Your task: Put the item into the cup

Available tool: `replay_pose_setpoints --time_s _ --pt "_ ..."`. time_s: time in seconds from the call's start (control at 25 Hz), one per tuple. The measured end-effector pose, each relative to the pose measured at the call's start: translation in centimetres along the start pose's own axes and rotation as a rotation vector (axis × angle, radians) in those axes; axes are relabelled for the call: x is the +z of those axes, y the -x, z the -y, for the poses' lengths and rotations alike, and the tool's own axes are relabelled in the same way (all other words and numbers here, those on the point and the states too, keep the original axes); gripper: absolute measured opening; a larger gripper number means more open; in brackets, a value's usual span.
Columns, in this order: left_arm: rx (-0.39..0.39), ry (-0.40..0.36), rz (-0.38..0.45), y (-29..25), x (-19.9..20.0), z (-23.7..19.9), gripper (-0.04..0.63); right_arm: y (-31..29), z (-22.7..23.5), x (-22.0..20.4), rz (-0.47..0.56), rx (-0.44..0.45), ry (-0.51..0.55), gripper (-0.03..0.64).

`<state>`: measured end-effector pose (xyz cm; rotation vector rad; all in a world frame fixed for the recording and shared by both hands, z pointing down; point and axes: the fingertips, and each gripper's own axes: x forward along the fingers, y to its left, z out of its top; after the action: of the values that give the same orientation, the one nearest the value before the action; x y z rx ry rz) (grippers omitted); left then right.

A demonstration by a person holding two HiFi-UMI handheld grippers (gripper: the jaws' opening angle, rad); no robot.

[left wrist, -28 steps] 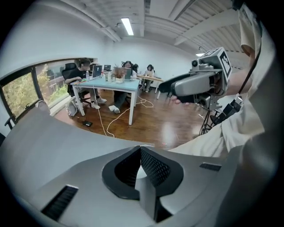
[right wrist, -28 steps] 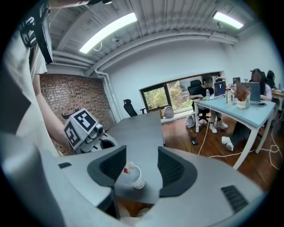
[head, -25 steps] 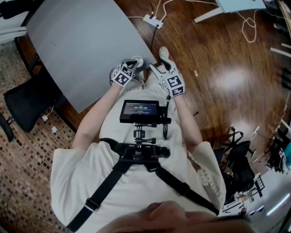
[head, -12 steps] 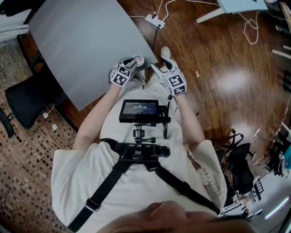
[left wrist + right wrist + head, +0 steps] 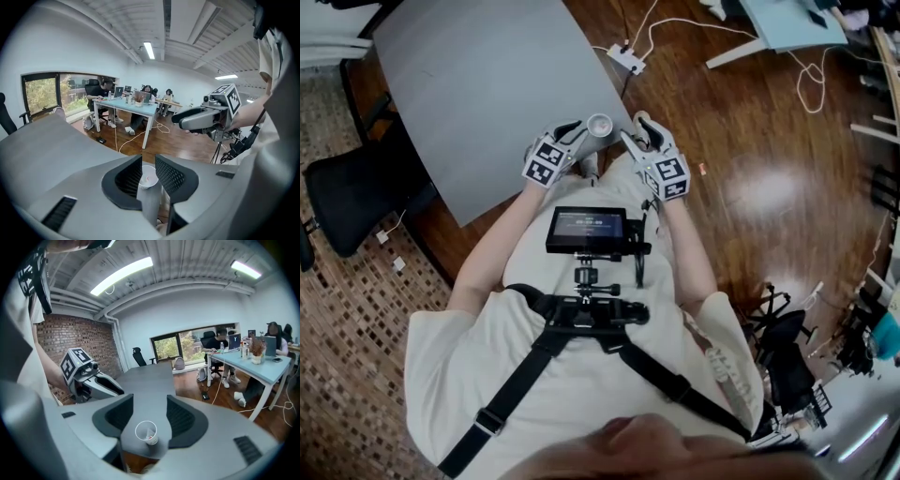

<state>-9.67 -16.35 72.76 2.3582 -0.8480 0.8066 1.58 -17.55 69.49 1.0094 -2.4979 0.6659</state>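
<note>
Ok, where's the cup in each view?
Head view: cup top centre, at the grey table's corner.
Left gripper view: low centre, seen in the narrow gap between the jaws.
Right gripper view: low centre, between the wide-apart jaws.
Shared landmark: the grey table, under the cup in every view.

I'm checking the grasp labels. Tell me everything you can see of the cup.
The cup is a small, white, thin-walled tumbler, plastic or paper by its look, with a round open rim. It stands upright at the corner of the grey table, with the jaws of the left hand-held gripper close against both its sides. A small pinkish item lies inside it.
</note>
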Motion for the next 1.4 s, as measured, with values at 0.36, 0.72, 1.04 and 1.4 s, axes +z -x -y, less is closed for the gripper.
replay_pose_setpoints --time_s 0.36,0.72,1.04,1.4 --pt "-0.077 0.048 0.142 4.5 -0.8 2.6 0.091 2.1 -4.5 0.4 0.008 -0.04 0.045 0.236" --pt "-0.064 0.095 0.254 8.6 0.4 4.4 0.091 4.7 -7.5 1.3 0.017 -0.019 0.091 0.236" --pt "0.015 0.132 0.3 10.2 0.4 8.0 0.091 8.9 -9.4 1.6 0.067 0.051 0.095 0.236" --pt "0.114 0.17 0.333 12.1 -0.6 16.7 0.089 18.1 -10.8 -1.0 0.092 0.083 0.102 0.236"
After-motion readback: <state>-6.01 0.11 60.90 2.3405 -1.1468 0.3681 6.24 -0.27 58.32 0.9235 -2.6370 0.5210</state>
